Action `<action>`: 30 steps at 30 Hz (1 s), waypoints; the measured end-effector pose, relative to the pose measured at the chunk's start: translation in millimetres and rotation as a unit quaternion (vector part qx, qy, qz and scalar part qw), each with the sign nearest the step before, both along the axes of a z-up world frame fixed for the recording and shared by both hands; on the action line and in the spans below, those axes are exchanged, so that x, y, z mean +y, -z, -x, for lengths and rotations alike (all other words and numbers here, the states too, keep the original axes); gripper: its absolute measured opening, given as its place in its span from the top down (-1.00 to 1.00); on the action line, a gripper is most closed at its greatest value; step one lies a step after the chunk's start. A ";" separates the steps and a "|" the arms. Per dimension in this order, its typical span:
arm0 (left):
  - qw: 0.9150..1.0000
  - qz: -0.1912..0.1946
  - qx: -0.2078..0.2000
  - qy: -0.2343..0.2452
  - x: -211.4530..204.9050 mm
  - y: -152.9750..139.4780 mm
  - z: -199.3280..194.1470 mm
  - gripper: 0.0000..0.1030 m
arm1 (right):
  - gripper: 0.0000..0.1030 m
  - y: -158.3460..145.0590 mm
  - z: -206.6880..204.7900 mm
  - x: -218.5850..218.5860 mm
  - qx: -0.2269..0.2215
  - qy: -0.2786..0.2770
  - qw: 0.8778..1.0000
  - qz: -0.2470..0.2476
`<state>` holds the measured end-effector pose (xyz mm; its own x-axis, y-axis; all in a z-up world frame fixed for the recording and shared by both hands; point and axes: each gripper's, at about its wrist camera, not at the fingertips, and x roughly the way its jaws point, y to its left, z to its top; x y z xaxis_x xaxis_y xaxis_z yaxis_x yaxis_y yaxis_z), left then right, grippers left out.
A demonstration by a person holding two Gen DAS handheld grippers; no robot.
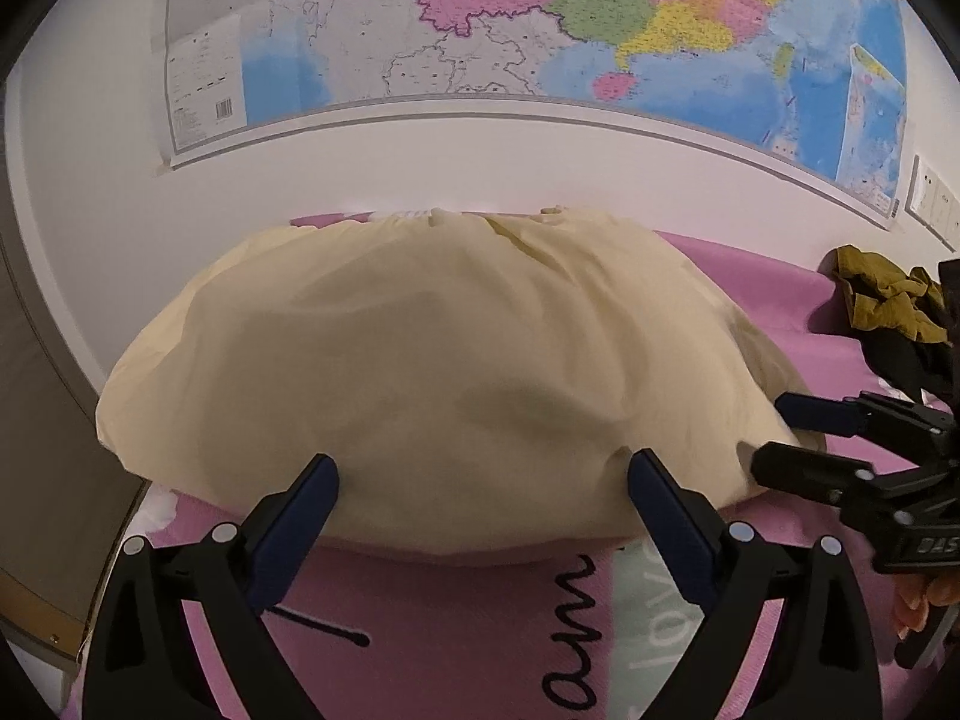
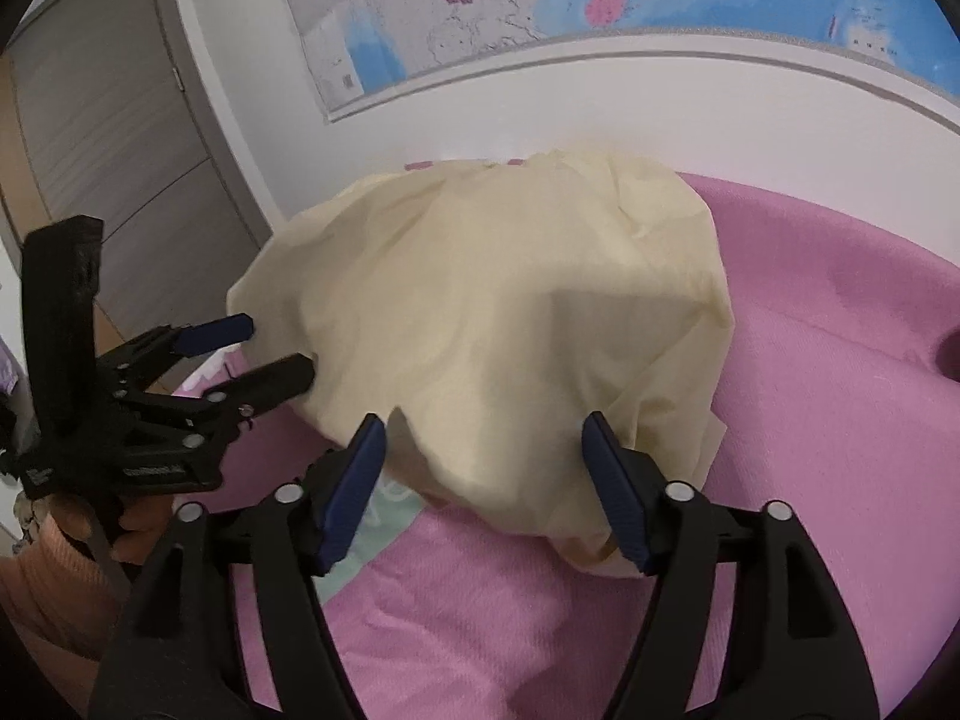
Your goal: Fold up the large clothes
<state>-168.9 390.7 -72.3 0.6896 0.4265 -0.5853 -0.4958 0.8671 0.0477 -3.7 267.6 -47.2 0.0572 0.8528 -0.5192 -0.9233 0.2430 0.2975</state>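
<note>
Nearest, two grippers, one per hand. Left gripper: jaws spread wide, nothing clamped, both blue pads poised at the near hem of the cloth; actual contact cannot be told. Right gripper: jaws likewise wide, nothing between the pads, tips over the near edge of the same cloth. In the left wrist view, right gripper seen at 3 o'clock beside the cloth's right corner; in the right wrist view, left gripper at 9 o'clock by the cloth's left corner.

Below both, one pink bed cover with black script lettering at 6 o'clock.

Centre: one cream garment, spread in a broad rounded fold on the cover, reaching to the wall.

At 3 o'clock, left wrist view: one heap of olive and black clothes, well apart from the cream garment.

Farthest: one wall map at 12 o'clock; one grey door at 10 o'clock in the right wrist view.
</note>
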 end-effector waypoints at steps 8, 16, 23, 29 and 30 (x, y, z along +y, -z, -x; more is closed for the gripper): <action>1.000 -0.003 -0.004 -0.015 -7.7 2.8 9.3 -0.82 | -0.39 -7.2 8.1 -18.9 -0.018 0.011 1.000 -0.012; 0.999 0.000 -0.020 -0.030 -23.4 2.8 23.1 -0.86 | -0.65 -8.4 24.6 -31.5 -0.042 0.021 0.999 -0.022; 0.999 0.017 -0.024 -0.037 -36.1 2.3 33.9 -0.86 | -0.89 -4.5 35.2 -43.5 -0.046 0.030 0.998 -0.028; 0.996 -0.021 -0.038 -0.073 -50.6 -6.4 49.0 -0.86 | -0.89 -2.2 44.2 -53.0 -0.051 0.034 0.998 -0.032; 0.996 -0.023 -0.041 -0.075 -52.3 -7.7 51.5 -0.86 | -0.89 -1.8 45.7 -55.0 -0.053 0.034 0.997 -0.033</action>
<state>-220.4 338.3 -64.7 0.6602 0.5535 -0.5077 -0.6238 0.7806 0.0398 -49.4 212.7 -45.4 0.1670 0.8771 -0.4502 -0.9323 0.2891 0.2173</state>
